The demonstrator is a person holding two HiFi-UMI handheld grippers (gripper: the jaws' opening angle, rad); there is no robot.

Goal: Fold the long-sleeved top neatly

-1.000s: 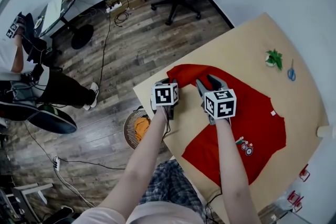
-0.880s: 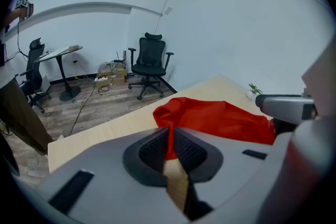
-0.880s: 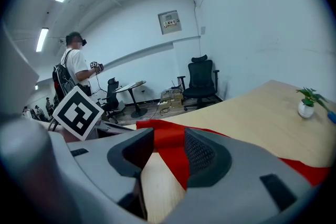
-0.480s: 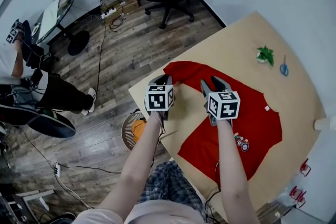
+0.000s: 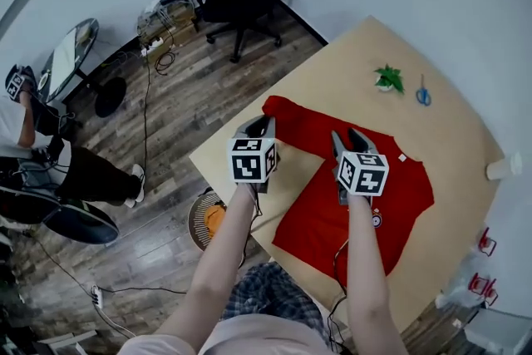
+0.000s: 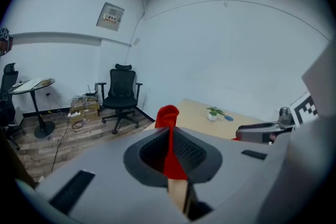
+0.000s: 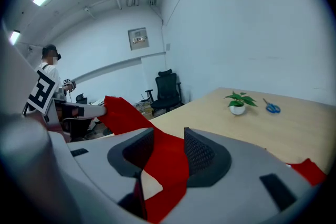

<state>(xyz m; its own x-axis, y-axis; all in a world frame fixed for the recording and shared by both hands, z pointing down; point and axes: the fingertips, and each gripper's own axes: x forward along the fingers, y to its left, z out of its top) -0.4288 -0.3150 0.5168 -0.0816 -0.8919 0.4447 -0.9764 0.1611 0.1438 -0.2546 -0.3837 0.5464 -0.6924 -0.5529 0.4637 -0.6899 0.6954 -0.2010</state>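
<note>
- While the red long-sleeved top (image 5: 399,191) lies mostly flat on the bench (image 5: 357,62), both grippers have hold of its sleeve (image 5: 295,116).
- left hand-held gripper (image 5: 259,127) is clamped tight on the cuff end, with red cloth poking up past the jaws
- right hand-held gripper (image 5: 349,139) pinches a fold of sleeve nearer the shoulder
</note>
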